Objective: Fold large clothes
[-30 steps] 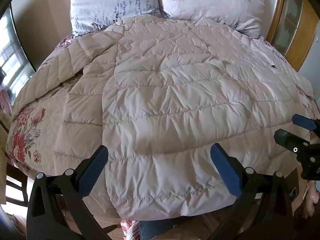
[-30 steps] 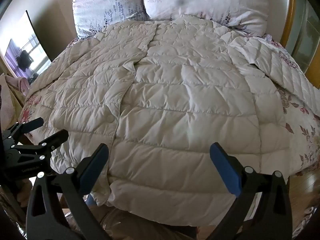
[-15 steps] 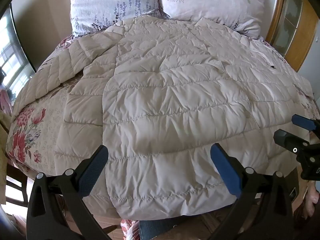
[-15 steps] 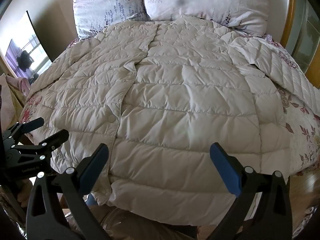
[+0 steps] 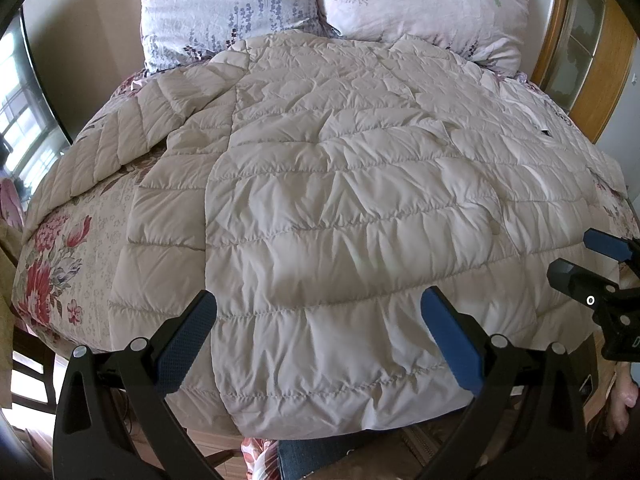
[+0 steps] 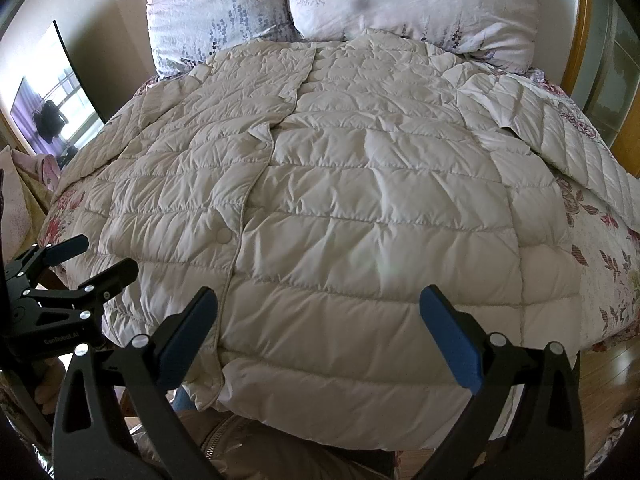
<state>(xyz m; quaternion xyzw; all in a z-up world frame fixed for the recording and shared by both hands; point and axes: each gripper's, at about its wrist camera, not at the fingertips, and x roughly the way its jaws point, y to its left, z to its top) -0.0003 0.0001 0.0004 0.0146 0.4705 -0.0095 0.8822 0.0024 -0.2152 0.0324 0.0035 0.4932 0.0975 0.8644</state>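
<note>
Two claws hovered over the foot of a bed, each spread wide and holding nothing. A large cream quilted down coat point(image 5: 340, 208) lay flat, front side up, on the floral bedspread point(image 5: 60, 264), its collar toward two patterned pillows point(image 5: 232, 4) and its hem hanging just over the near edge. One sleeve point(image 6: 560, 136) stretched out to the right side and the other to the left. The left claw point(image 5: 318, 344) was above the hem on the left half, the right claw point(image 6: 318, 344) above the hem on the right half. The coat looked light, puffy and soft, with a smooth shell likely to slip, so a firm pinch on a stitched seam, hem corner or sleeve cuff would probably hold best.
</note>
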